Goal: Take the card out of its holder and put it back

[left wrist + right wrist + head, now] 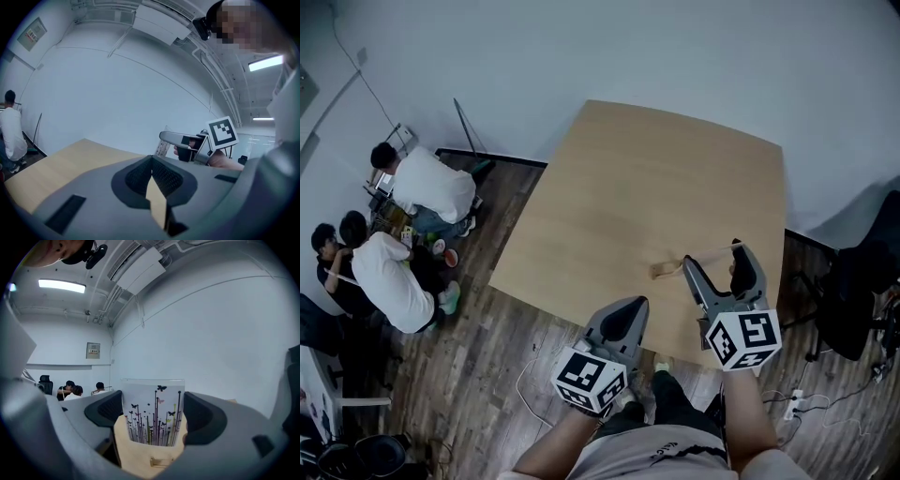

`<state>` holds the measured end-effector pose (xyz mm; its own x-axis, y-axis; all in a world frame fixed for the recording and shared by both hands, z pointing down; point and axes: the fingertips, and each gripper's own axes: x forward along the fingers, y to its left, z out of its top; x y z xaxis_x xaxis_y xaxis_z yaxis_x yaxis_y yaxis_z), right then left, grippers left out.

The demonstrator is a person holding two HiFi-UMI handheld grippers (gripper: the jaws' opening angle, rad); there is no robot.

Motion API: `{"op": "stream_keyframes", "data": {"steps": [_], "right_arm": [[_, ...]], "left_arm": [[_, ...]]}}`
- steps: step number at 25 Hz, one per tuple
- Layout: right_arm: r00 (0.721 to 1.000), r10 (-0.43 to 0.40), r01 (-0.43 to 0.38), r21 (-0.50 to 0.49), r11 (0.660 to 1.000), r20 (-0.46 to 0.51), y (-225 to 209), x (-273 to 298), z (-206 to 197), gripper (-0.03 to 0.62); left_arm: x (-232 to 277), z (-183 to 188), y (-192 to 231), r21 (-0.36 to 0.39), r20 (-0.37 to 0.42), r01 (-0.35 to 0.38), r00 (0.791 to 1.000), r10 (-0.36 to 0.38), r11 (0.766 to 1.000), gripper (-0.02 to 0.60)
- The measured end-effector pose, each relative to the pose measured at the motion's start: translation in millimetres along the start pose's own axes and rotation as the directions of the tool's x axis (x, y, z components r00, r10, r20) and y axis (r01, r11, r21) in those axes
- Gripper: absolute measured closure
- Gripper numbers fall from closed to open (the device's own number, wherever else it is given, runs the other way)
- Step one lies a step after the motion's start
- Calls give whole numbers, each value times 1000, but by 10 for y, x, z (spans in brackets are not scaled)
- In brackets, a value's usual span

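**Matt plastic, pale wood, one glossy card**

The desk has a pale wood-grain top, smooth and matt. The floor around it is darker, streaky plank wood. The left gripper and the right gripper both have grey matt plastic shells. Their black pads are finely ribbed and look rubbery. The card looks like white printed paper under a clear, glossy cover. The holder, near the desk's near edge, is bare light wood. The marker cubes carry flat black-and-white print.
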<state>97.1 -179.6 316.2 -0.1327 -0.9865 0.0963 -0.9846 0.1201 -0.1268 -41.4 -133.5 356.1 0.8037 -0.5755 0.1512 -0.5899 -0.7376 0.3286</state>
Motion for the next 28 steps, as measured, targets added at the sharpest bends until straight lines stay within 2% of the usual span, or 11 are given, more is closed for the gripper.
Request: {"op": "stream_keyframes", "data": {"steps": [8,17,21,25,28], "right_arm": [[999,-11,11,-5,1000,45,49,-256,281,168],[999,-8,7,24,1000,53,101,-338,318,168],[998,-7,6,24,1000,57,102,-342,342,168],[998,-5,3,24,1000,60,117,-340,374,168],[998,-2,1,25,1000,56,110,-336,358,168]], "left_arm": [[-115,285,-181,40,37,19,999,-20,999,569],[-192,336,-249,38,46,39,998,-41,999,569],[-201,345,-285,81,39,38,998,-41,996,571],[-241,418,-243,25,84,40,996,-42,999,569],[-234,393,-209,16,83,27,996,-28,1000,569]]}}
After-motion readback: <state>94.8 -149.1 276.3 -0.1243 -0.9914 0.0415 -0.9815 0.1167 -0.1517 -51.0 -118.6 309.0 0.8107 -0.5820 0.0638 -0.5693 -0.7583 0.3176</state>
